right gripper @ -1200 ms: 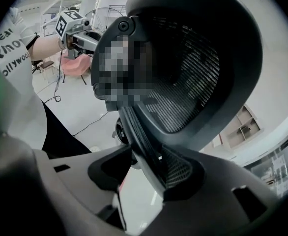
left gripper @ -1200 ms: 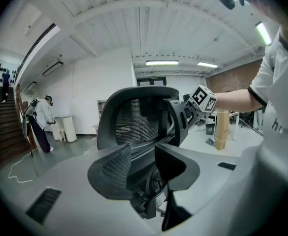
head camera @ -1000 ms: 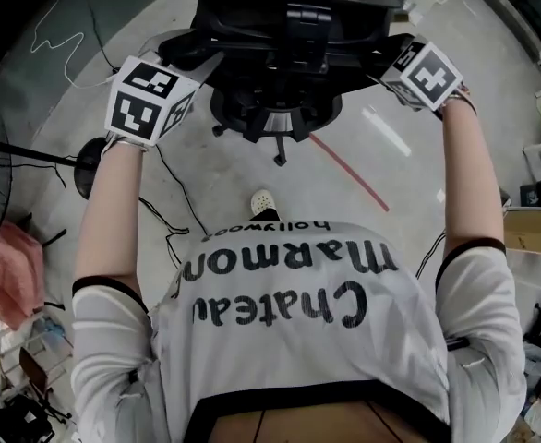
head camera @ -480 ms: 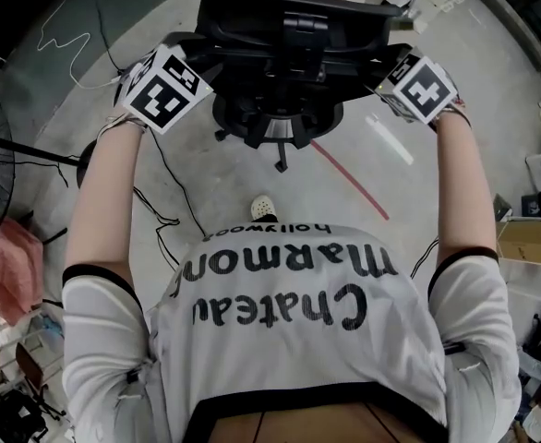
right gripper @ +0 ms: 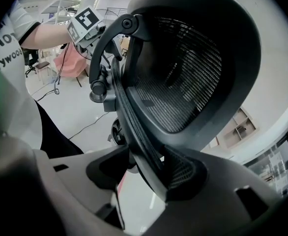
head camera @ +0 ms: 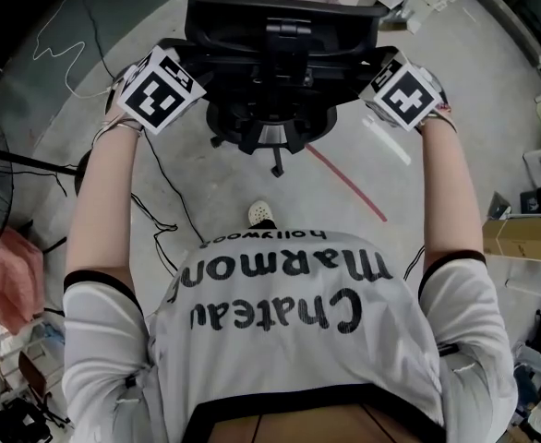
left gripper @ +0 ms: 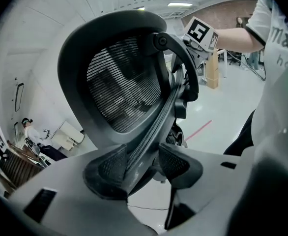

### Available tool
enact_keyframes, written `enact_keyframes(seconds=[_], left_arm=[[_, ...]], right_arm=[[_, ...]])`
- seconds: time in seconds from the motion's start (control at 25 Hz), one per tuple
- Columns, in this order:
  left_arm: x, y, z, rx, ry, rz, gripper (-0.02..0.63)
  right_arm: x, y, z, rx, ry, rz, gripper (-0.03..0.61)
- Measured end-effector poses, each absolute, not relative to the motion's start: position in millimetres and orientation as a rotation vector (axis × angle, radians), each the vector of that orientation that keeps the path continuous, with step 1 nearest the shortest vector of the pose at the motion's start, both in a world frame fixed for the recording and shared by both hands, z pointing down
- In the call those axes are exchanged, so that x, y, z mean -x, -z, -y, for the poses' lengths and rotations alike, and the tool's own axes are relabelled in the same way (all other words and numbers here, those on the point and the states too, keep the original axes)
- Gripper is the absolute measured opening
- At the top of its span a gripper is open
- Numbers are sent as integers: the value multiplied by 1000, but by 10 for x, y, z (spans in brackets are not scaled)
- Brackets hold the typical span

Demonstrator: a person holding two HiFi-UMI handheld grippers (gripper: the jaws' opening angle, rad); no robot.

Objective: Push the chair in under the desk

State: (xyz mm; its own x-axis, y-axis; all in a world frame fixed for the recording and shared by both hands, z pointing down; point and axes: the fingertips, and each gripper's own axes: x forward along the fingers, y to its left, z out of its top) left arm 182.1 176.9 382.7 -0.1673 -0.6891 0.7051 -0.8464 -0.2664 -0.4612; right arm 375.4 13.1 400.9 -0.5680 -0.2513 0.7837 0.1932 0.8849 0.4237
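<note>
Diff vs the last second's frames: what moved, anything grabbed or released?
The left hand-held gripper rolled and shifted inward along the chair backrest. Its rim sits pinched between the pads, though the jaws have just eased open a little. The right hand-held gripper has been opening its jaws, rim between them with a gap on one side. Unchanged: the chair's spot on the floor, the right hand's place.

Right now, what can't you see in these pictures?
Desk: in no view; the head view's top edge cuts off right past the chair.
Chair seat: head view, hidden behind the backrest; it fills both gripper views too.
Second shoe: head view, under the shirt; only one shoe shows.
</note>
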Motion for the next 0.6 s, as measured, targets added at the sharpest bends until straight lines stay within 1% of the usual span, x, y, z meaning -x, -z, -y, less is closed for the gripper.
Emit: enact_keyframes(seconds=[0.6], left_arm=[[-1786, -3862, -1726, -1836, -1382, 1881, 218]], right_arm=[[-3741, -4032, -115, -37, 622, 2144, 233]])
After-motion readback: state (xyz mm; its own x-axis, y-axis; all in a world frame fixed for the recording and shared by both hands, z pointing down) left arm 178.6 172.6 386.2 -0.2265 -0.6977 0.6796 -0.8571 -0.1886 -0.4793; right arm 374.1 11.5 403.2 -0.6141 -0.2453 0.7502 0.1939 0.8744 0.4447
